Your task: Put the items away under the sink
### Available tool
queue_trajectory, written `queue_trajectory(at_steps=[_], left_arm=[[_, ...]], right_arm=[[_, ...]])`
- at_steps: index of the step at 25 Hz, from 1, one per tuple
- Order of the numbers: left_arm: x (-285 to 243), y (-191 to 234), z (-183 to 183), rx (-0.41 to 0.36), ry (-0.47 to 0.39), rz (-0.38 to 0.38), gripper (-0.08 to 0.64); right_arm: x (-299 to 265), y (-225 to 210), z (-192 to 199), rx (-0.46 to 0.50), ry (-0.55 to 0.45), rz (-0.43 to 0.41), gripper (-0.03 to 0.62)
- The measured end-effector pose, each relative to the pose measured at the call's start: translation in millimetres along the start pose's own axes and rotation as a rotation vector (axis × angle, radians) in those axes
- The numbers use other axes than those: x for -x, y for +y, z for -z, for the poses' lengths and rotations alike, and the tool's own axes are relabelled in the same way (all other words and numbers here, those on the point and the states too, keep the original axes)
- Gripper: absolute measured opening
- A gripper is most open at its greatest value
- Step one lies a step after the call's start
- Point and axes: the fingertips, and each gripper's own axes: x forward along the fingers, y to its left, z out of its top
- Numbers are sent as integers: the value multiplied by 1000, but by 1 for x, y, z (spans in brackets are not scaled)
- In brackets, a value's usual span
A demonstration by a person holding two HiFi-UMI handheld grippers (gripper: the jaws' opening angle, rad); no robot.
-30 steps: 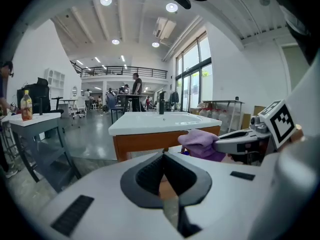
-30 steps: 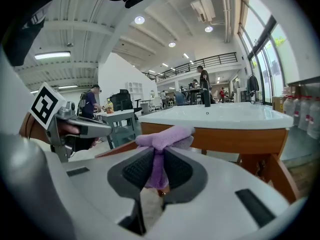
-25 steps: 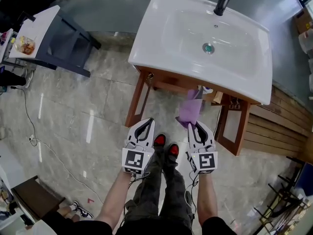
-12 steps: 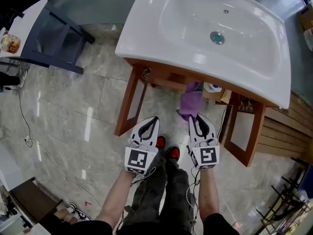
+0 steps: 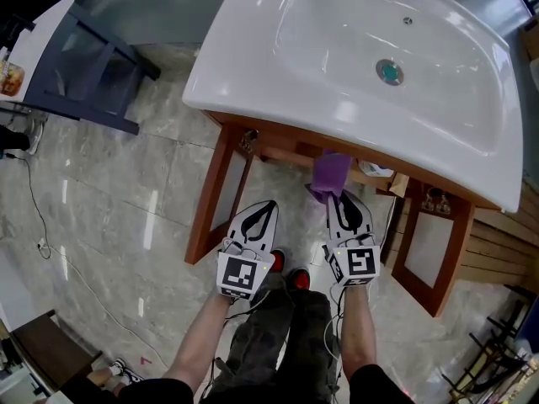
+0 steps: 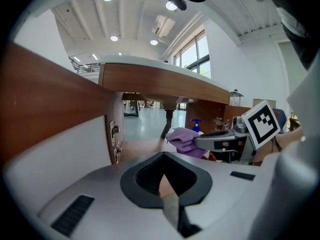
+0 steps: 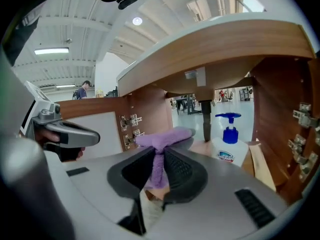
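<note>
A purple cloth point(image 7: 161, 136) is pinched between the narrowed jaws of the right gripper point(image 5: 342, 199). Its bunched end is carried at 12 o'clock of the jaws, at the open front of the wooden cabinet point(image 5: 282, 146) below the white sink point(image 5: 227, 82). The jaws of the left gripper point(image 5: 267, 206) are closed together and empty, at 9 o'clock of the right one. Both cabinet doors are open: the left door point(image 5: 208, 199) is seen at 9 o'clock of the left gripper, the right door point(image 5: 429, 244) at 3 o'clock of the right gripper. Inside, a dark drain pipe point(image 7: 205, 118) is seen beyond the cloth, and a white soap bottle point(image 7: 229, 143) with a blue pump stands at 2 o'clock of it.
</note>
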Motion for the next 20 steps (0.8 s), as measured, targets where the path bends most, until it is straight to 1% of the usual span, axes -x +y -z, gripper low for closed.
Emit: queue_trajectory(at_steps=[10,20], left_arm=[[-38,16,20,-13,-27,1,6],[-52,33,41,-7,-44,-12,8]], right_arm=[[-51,-24,12,16,-44,13,78],[-91,-39,15,13,-83,28,78]])
